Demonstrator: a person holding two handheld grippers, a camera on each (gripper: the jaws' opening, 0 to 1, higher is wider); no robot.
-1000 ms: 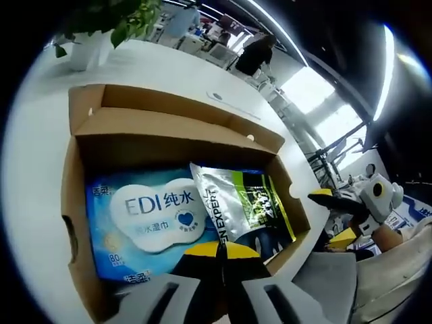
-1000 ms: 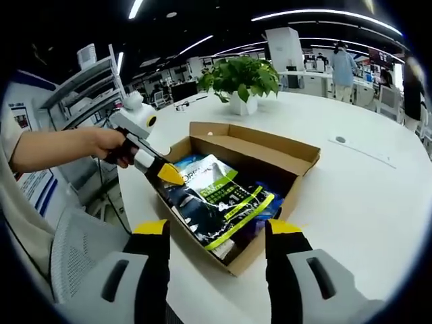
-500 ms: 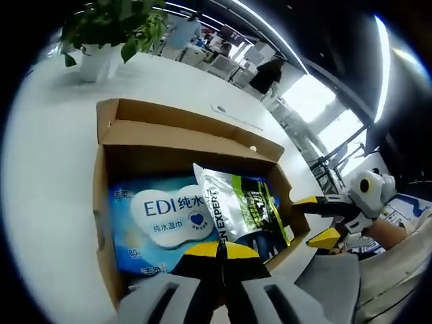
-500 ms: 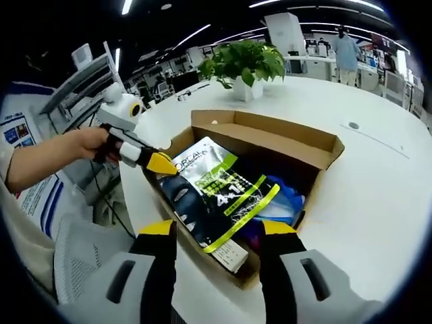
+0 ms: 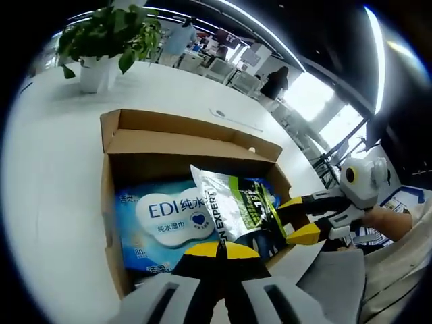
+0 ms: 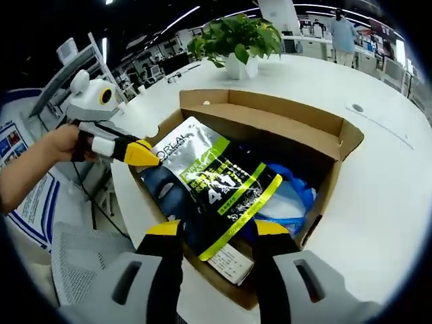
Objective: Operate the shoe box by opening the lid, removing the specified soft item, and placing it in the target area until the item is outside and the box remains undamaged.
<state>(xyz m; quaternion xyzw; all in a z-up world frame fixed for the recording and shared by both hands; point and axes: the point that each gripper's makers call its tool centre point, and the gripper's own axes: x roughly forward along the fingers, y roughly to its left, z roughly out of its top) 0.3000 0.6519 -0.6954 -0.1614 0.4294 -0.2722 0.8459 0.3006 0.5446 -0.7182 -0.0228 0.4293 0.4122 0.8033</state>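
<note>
Straddling pouch (image 6: 214, 181); right gripper (image 6: 210, 228) spread.

Right gripper (image 6: 209, 229) now closer over the pouch (image 6: 216, 182), jaws still apart.

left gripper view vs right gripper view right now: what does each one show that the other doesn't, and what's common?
Left gripper view alone: the printed front of the blue EDI wipes pack, lying flat in the box beside the pouch, and the right gripper coming in with open jaws at the box's near corner.

Right gripper view alone: the left gripper, its yellow tip at the pouch's top edge, and the pouch's dark lower half with a white label.

Shared: the open cardboard box, the silver and green L'Oreal pouch, the potted plant and the white table.
</note>
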